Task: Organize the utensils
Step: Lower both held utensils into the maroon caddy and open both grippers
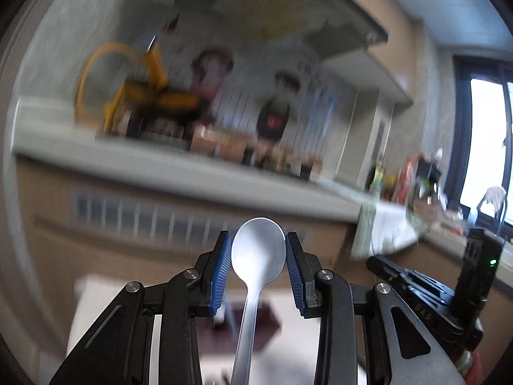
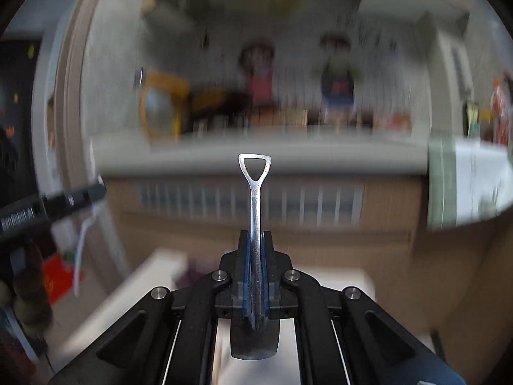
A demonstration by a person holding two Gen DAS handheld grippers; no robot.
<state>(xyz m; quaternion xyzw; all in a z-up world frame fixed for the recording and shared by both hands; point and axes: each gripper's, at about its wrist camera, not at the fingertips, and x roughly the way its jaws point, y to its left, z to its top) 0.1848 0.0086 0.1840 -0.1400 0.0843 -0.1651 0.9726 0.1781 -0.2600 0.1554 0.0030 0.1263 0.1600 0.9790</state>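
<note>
Both utensils are in hand, neither put away: the left gripper (image 1: 258, 250) pinches a spoon (image 1: 258, 250) (bowl forward), the right gripper (image 2: 255, 240) clamps a shovel-shaped spoon (image 2: 255, 199); any holder is lost in blur.

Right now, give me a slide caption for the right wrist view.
Right gripper clamps a shovel-shaped metal spoon by its shaft, triangular handle loop pointing forward, kitchen counter blurred behind.

My left gripper (image 1: 258, 256) has a spoon (image 1: 258, 250) between its fingers; my right gripper (image 2: 255, 253) clamps a shovel-spoon (image 2: 255, 211), handle forward.
</note>
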